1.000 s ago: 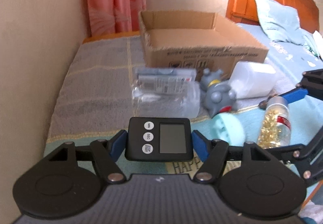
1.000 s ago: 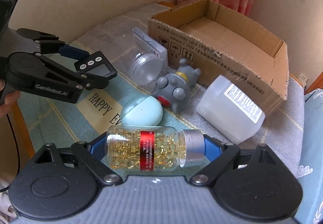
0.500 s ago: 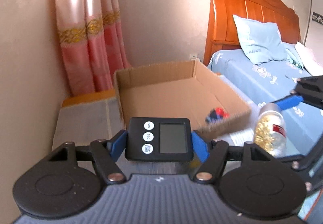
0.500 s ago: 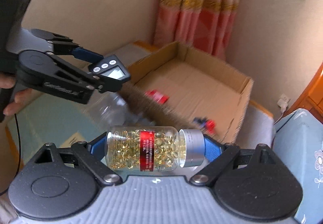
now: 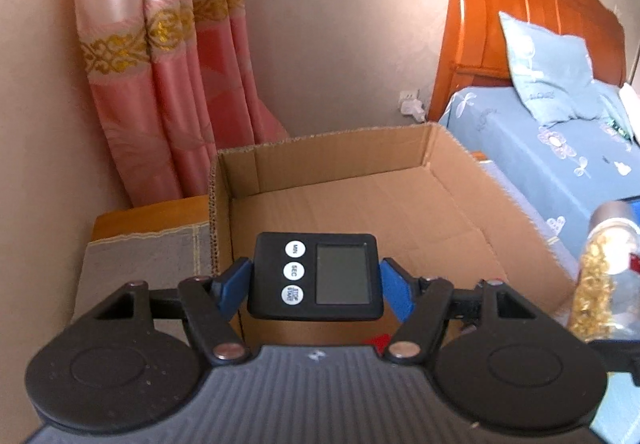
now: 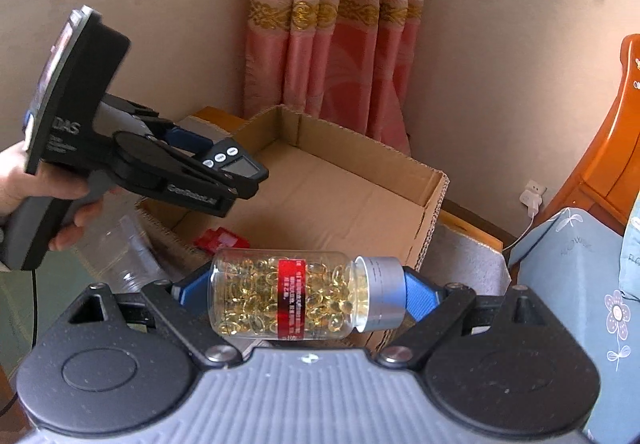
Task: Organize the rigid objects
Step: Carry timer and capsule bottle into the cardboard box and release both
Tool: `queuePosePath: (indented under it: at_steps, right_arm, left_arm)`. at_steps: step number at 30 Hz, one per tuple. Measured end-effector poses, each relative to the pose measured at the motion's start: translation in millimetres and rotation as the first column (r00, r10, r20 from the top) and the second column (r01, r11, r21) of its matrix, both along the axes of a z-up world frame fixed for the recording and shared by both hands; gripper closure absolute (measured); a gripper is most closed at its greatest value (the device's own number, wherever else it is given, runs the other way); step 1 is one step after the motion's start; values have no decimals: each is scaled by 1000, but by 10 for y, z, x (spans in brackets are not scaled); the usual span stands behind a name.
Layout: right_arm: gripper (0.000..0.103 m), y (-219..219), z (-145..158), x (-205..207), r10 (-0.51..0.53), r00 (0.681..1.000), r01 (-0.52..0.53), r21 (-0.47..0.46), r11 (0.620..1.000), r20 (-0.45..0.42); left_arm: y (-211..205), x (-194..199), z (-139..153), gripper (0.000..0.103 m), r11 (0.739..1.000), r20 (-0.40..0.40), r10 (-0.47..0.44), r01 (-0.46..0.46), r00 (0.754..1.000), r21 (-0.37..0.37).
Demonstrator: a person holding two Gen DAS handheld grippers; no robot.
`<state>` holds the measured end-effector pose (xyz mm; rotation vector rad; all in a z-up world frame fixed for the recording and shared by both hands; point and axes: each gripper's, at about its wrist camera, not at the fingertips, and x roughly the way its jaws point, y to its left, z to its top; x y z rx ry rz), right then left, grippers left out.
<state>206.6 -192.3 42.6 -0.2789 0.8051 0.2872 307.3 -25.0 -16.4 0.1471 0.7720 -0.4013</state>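
Observation:
My left gripper (image 5: 315, 278) is shut on a black digital timer (image 5: 316, 276) with three white buttons and holds it above the near end of an open cardboard box (image 5: 400, 211). The timer also shows in the right wrist view (image 6: 234, 163). My right gripper (image 6: 298, 294) is shut on a clear pill bottle (image 6: 296, 294) of yellow capsules with a red label and silver cap, held sideways over the box's near right corner (image 6: 434, 211). The bottle also shows at the right edge of the left wrist view (image 5: 604, 276). A red item (image 6: 222, 240) lies inside the box.
Pink curtains (image 5: 160, 83) hang behind the box. A wooden headboard (image 5: 520, 15) and a bed with a blue sheet (image 5: 560, 155) lie to the right. A clear plastic container (image 6: 120, 256) shows left of the box under the left gripper.
Both grippers have risen from the table and moved forward over the box with their objects. The toys and containers on the table have dropped out of view.

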Motion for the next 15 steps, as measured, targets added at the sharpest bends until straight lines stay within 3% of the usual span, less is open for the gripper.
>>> queuePosePath:
  at_steps: [3,5,6,7,9,15]
  right_arm:
    - [7,-31,-36,128,-14,1000,14,8,1000,-10]
    - [7,-62,-53,170,-20,1000,20,12,1000,-16]
    - [7,-68,-61,205,-25,1000,25,13,1000,-19]
    - [7,-80,-66,240,-30,999,30,14,999,-22]
    - [7,-105,-79,322,-40,999,41,18,999,-29]
    - [7,-140,-115,602,-68,997,70,33,997,-36]
  left_arm:
    - [-67,83,-81,34,1000,5,-4,4,1000,21]
    - [-92,72,-55,20,1000,50,7,-9,999,30]
    - [-86,47,-30,4,999,74,20,-22,997,34]
    - [-66,15,4,1,999,107,37,-41,994,32]
    - [-7,-84,70,1,999,140,41,-44,989,19]
    - [244,-473,179,1,998,110,51,-53,993,18]
